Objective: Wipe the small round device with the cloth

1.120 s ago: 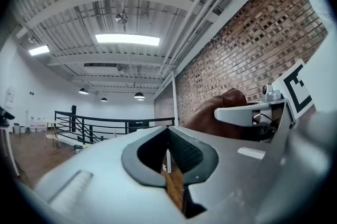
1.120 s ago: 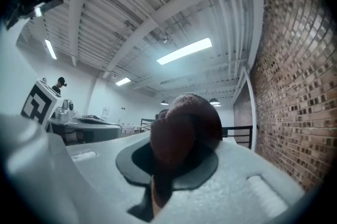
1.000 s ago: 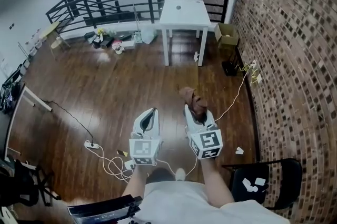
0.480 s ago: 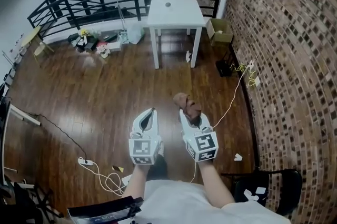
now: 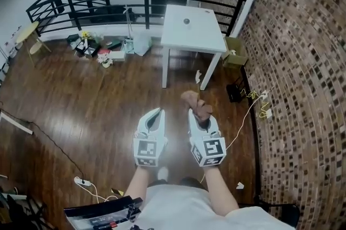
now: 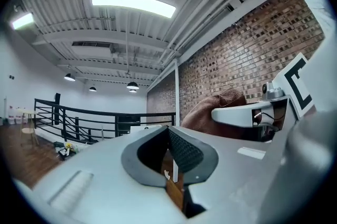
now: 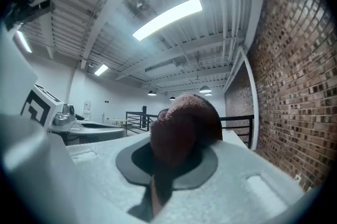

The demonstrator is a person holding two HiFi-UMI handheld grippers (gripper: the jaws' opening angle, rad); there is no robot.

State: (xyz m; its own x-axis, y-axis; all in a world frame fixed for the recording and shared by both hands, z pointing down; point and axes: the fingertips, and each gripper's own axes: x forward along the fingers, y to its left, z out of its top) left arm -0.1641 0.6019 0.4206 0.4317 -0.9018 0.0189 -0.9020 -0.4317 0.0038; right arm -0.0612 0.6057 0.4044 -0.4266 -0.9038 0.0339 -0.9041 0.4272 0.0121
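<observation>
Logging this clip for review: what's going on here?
A person stands on a wooden floor with a gripper in each hand. The right gripper has its jaws shut on a brown cloth. The left gripper has its jaws shut on nothing. The small round device sits on the white table ahead, apart from both grippers, so wiping has not begun.

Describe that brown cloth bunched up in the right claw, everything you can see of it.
The reddish-brown fuzzy cloth looks soft, like towelling, and is crumpled into a rounded wad. The right claw is shut on it: a lump bulges out past the tips, and a thin fold runs back between the jaws. It hangs in the air above the dark wooden floor, short of the white square table, touching only the claw.
</observation>
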